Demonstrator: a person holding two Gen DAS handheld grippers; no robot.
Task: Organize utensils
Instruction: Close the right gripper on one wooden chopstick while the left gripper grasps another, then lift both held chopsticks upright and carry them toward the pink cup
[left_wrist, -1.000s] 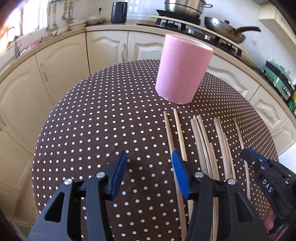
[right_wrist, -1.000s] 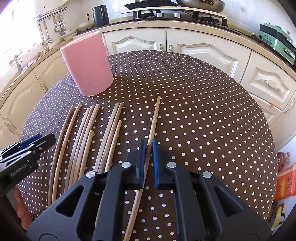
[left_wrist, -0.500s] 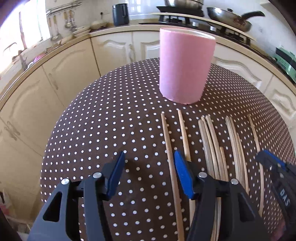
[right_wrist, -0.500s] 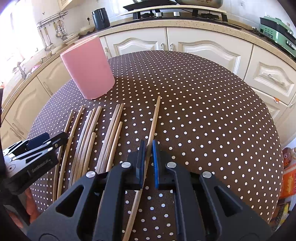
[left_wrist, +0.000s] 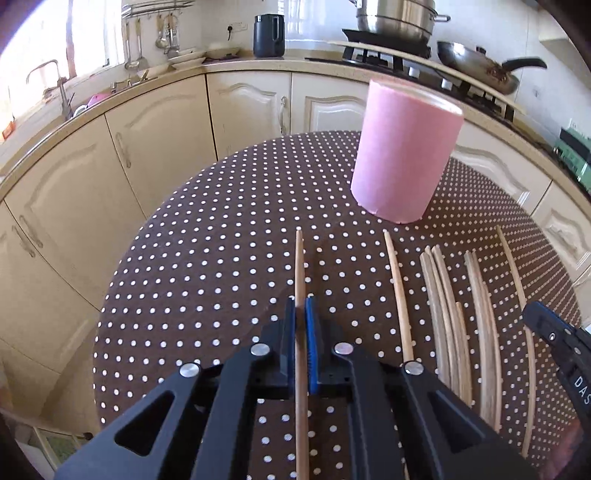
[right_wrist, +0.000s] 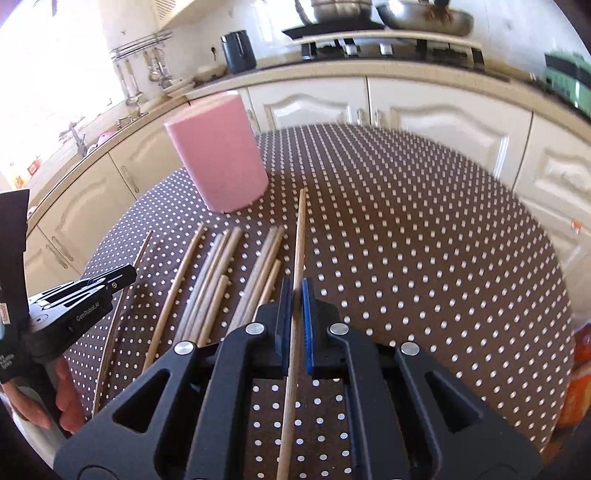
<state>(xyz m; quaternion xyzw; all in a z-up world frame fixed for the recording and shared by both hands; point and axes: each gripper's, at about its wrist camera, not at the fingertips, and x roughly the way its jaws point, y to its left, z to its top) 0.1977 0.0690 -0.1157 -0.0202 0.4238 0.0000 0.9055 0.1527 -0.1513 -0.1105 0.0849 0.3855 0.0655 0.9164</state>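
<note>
A tall pink holder (left_wrist: 404, 158) stands upright on the round brown dotted table (left_wrist: 207, 258); it also shows in the right wrist view (right_wrist: 221, 155). Several wooden chopsticks (left_wrist: 447, 306) lie side by side in front of it, and show in the right wrist view (right_wrist: 210, 284). My left gripper (left_wrist: 300, 314) is shut on one chopstick (left_wrist: 299, 266) at the left of the row. My right gripper (right_wrist: 294, 295) is shut on another chopstick (right_wrist: 300, 236), held above the table with its tip toward the holder.
Cream kitchen cabinets (left_wrist: 155, 122) and a counter curve around the table's far side, with a stove, a pot (left_wrist: 393, 16) and a pan (left_wrist: 480, 66) on it. The table edge falls away at the left (left_wrist: 107, 332) and at the right (right_wrist: 554, 295).
My left gripper moved right over the leftmost chopstick and shut on it. My right gripper lifted its chopstick off the table.
</note>
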